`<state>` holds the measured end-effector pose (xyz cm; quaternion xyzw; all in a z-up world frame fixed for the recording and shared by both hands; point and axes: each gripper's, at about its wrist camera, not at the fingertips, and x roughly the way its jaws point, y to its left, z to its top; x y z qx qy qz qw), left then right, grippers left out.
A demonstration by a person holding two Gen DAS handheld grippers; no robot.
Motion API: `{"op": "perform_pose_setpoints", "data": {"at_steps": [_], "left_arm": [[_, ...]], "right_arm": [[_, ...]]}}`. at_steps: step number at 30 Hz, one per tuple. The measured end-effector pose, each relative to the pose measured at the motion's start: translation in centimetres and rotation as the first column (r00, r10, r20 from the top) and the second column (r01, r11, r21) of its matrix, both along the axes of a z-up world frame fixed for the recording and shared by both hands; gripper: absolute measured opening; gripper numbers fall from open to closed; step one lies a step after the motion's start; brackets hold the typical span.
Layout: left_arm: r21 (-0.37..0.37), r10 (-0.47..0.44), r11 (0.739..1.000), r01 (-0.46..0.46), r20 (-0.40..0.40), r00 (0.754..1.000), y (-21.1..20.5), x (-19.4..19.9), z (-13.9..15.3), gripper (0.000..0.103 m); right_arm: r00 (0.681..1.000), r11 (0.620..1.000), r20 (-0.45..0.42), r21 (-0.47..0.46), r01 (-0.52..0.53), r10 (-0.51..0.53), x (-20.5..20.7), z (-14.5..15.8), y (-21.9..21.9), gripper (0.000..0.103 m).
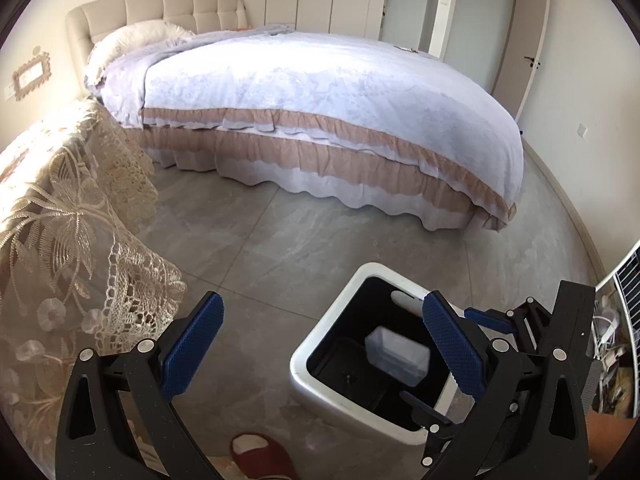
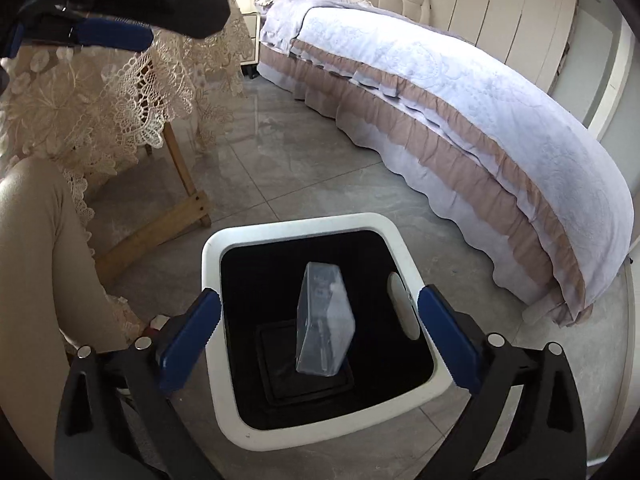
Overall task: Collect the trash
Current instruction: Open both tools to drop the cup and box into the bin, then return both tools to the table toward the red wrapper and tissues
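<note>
A white bin [image 2: 300, 438] with a black inside stands on the grey floor. A clear plastic box [image 2: 325, 320] is tilted on edge inside its mouth, touching neither pad. My right gripper [image 2: 318, 338] hangs over the bin, open wide, its blue pads on either side of the box. In the left wrist view the same bin [image 1: 316, 386] sits low right with the clear box [image 1: 396, 354] deep inside. My left gripper [image 1: 320, 344] is open and empty, to the left of the bin; the right gripper [image 1: 492, 320] shows beside it.
A bed [image 1: 320, 92] with a pale quilt and ruffled skirt fills the far side. A lace-covered wooden table [image 2: 120, 92] stands at the left, with a person's leg [image 2: 36, 280] beside it. A red slipper [image 1: 260, 456] lies near the bin. A white rack [image 1: 624, 280] is at the right.
</note>
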<state>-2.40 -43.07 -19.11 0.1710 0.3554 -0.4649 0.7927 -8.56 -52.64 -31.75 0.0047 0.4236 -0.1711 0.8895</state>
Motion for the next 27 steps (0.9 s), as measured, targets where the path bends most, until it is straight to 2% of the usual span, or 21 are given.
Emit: {"op": "perform_pose_setpoints", "data": {"at_steps": [2, 5, 8, 14, 20, 25, 27], "left_arm": [[-0.007, 0.006, 1.0, -0.006, 0.037, 0.999, 0.3, -0.3, 0.5, 0.098], [-0.034, 0.02, 0.999, -0.018, 0.063, 0.998, 0.9, -0.6, 1.5, 0.098], [-0.062, 0.035, 0.998, -0.029, 0.098, 0.995, 1.8, -0.9, 3.1, 0.098], [-0.136, 0.114, 0.987, -0.087, 0.209, 0.971, 5.2, -1.8, 6.4, 0.098], [-0.223, 0.253, 0.951, -0.212, 0.176, 0.951, 10.6, -0.1, 9.1, 0.098], [-0.256, 0.361, 0.915, -0.313, 0.165, 0.918, 15.4, 1.0, 10.6, 0.098], [-0.267, 0.417, 0.892, -0.365, 0.173, 0.892, 17.4, 1.2, 10.9, 0.098]], "right_arm": [[1.0, 1.0, 0.017, -0.026, 0.009, -0.009, -0.3, 0.5, 0.0, 0.098], [0.991, 0.998, 0.132, -0.053, 0.035, -0.028, -1.1, 3.1, -0.2, 0.098], [0.972, 0.994, 0.234, -0.09, 0.06, -0.037, -1.5, 6.1, -0.6, 0.098], [0.928, 0.989, 0.372, -0.138, 0.046, 0.009, -1.2, 10.8, 0.1, 0.098], [0.892, 0.987, 0.438, -0.157, -0.042, 0.108, 0.4, 13.4, 2.7, 0.098], [0.852, 0.973, 0.48, -0.191, -0.128, 0.206, 2.1, 15.1, 6.1, 0.099], [0.837, 0.965, 0.49, -0.206, -0.159, 0.243, 2.8, 15.7, 7.5, 0.099]]}}
